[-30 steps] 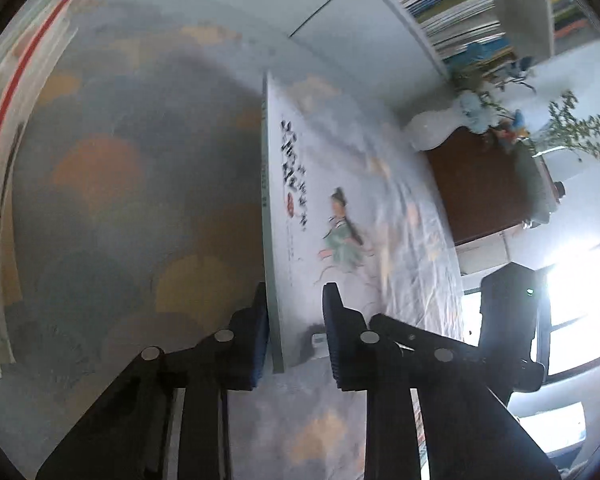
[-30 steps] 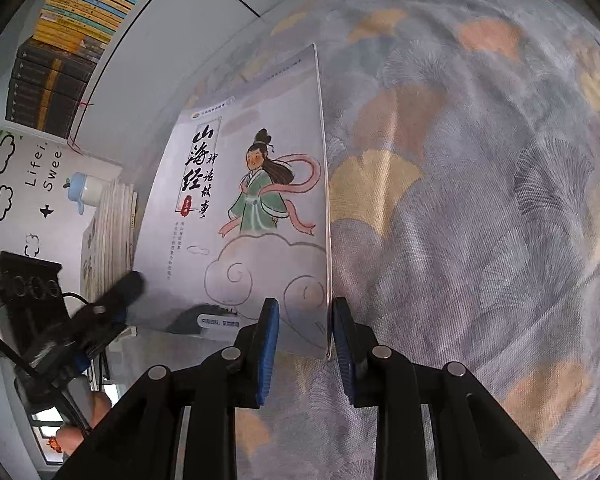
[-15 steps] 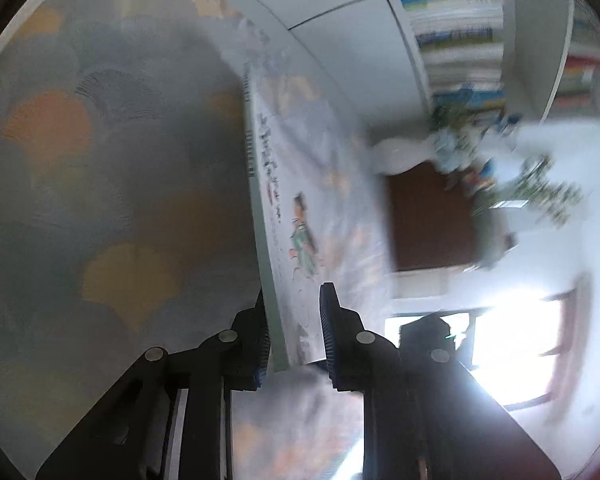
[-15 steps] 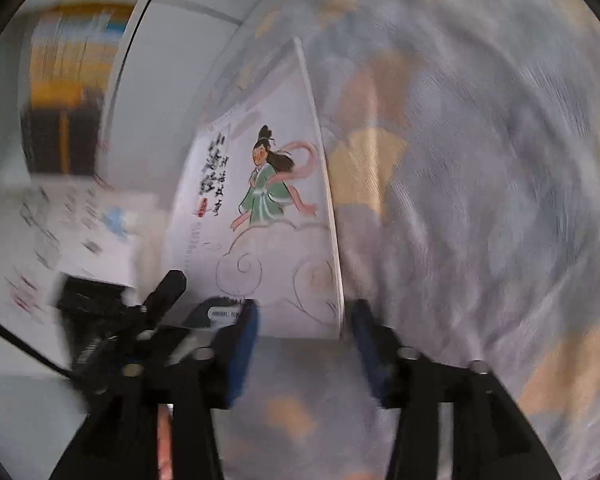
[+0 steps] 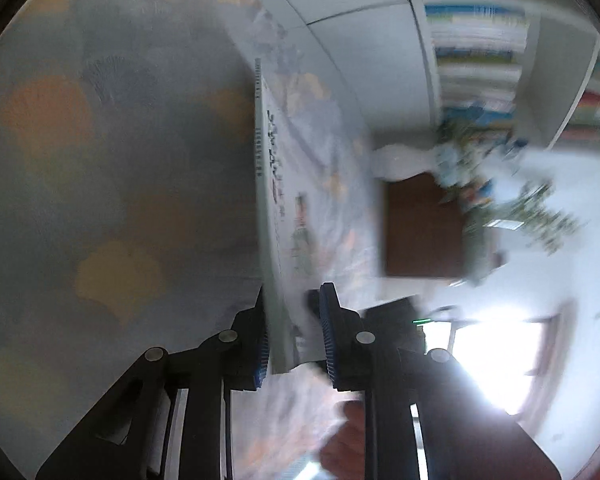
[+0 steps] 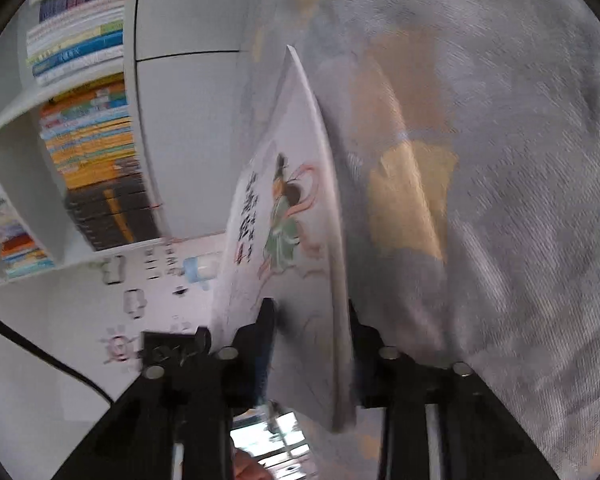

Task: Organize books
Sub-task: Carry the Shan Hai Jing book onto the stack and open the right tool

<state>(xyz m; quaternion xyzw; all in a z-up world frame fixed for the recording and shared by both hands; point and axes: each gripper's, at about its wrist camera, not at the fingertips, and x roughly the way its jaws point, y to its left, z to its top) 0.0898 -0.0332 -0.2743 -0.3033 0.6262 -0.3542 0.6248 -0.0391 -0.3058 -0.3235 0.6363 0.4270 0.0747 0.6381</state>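
Patterned grey cloth (image 5: pixel 112 184) with orange and yellow fan shapes covers the surface under both grippers. Nearest the left camera, the left gripper (image 5: pixel 292 336) is nipped narrowly onto the lower edge of a white picture book (image 5: pixel 288 216), which stands lifted on edge above the cloth. On the other side, the right gripper (image 6: pixel 310 344) has just been closing, and its jaws now sit against the same book (image 6: pixel 296 240), one on the illustrated cover, one behind. Further back in the left view stand a dark wooden cabinet (image 5: pixel 420 228) and blurred plants (image 5: pixel 540 212). Farthest off, white shelves (image 6: pixel 88 136) hold rows of colourful books.
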